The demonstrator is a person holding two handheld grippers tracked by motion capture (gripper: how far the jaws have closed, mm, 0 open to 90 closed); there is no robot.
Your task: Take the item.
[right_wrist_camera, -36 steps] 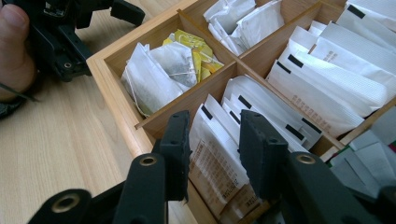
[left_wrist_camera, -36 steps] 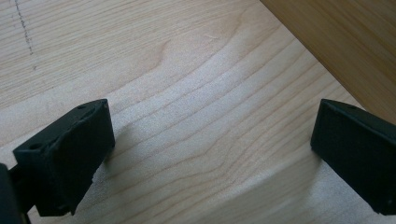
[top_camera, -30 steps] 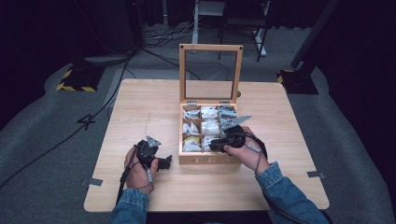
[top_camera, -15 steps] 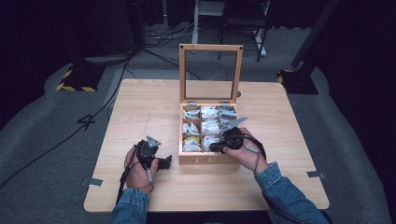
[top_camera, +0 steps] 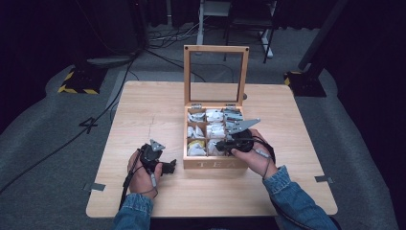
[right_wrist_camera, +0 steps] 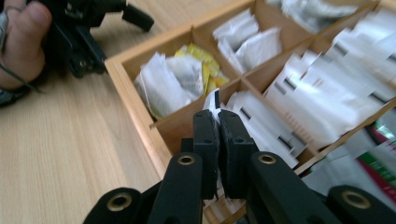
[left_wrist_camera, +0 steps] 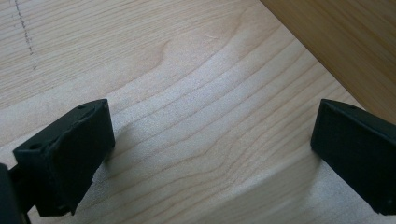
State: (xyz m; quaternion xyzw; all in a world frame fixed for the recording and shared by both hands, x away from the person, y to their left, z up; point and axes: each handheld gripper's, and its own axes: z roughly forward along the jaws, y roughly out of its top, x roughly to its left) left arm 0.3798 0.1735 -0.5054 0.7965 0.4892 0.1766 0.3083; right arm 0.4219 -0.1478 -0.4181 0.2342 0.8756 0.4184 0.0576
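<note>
An open wooden tea box (top_camera: 213, 164) stands mid-table, its compartments packed with white tea bags and a yellow one (right_wrist_camera: 205, 63). My right gripper (top_camera: 221, 145) reaches into the front middle compartment. In the right gripper view it (right_wrist_camera: 218, 126) is shut on the top edge of a white tea bag (right_wrist_camera: 213, 100). My left gripper (top_camera: 168, 166) rests on the table just left of the box's front corner. Its jaws stand wide open (left_wrist_camera: 210, 158) over bare wood, with nothing between them.
The box's glass-paned lid (top_camera: 216, 74) stands upright at the back. The wooden table (top_camera: 153, 110) stretches to the left and behind the left hand. The box's side wall (left_wrist_camera: 345, 42) is close to the left gripper. Cables and stands lie on the floor beyond.
The right hand has shifted slightly over the box's front row. The left hand has kept still.
</note>
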